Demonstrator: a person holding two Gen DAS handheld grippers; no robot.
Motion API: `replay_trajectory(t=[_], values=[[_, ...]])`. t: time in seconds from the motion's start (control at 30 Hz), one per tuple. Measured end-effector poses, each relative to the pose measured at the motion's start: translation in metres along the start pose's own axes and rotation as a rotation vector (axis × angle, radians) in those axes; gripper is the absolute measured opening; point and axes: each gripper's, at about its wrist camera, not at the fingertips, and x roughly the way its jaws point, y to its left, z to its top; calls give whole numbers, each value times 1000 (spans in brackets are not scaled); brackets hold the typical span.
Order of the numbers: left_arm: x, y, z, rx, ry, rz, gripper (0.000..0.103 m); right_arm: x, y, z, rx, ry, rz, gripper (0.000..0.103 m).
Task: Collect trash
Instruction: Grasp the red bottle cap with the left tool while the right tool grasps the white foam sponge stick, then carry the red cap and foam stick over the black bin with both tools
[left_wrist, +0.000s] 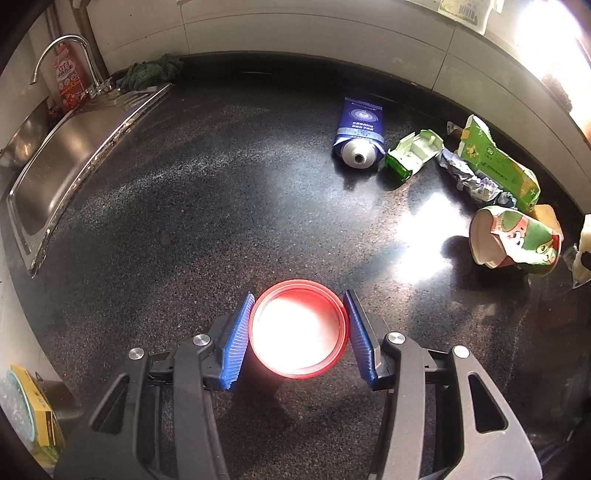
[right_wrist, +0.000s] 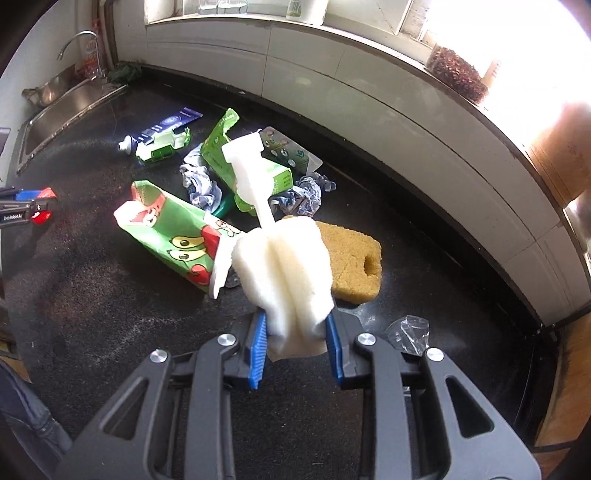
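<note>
We hold the left gripper (left_wrist: 298, 334) clamped on a round red plastic lid (left_wrist: 298, 328), one blue ribbed pad on each side of its rim, above the dark speckled stone countertop (left_wrist: 207, 192). We hold the right gripper (right_wrist: 295, 338) pinched on a white foam sponge brush (right_wrist: 284, 269), handle pointing forward. Ahead of it lie a crumpled green-and-red paper cup (right_wrist: 173, 236), a tan rectangular sponge (right_wrist: 351, 258) and a torn green carton (right_wrist: 236, 166). Farther forward-left lies a blue squeezed tube (right_wrist: 162, 127).
</note>
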Motion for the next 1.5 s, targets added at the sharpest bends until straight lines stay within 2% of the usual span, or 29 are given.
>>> replay_trajectory(t=[0.23,0.43,0.57,0.73,0.87,1.03,1.23,1.37,1.5], values=[[-51,-30,-2,70,-55,-24,48,-42,9,-1,123,-14,92,28],[-80,-40,-9,91,-89,-27,48,-58,14,-6,139,-19,115,28],[-97,-31,-17,62,-110,-4,48,-68,28,2,108,-34,127,28],[-123,2,-33,-3,-140,48,48,-82,67,27,33,-62,206,28],[-143,45,-58,-97,-153,108,48,-85,135,56,-77,-64,338,28],[-159,113,-112,-257,-135,198,48,-89,258,76,-278,-30,532,28],[-164,193,-190,-455,-85,277,48,-86,414,75,-467,104,763,28],[-142,238,-238,-551,-66,280,49,-61,501,63,-539,219,818,28],[-96,279,-272,-651,-44,204,49,-23,573,45,-594,321,806,28]])
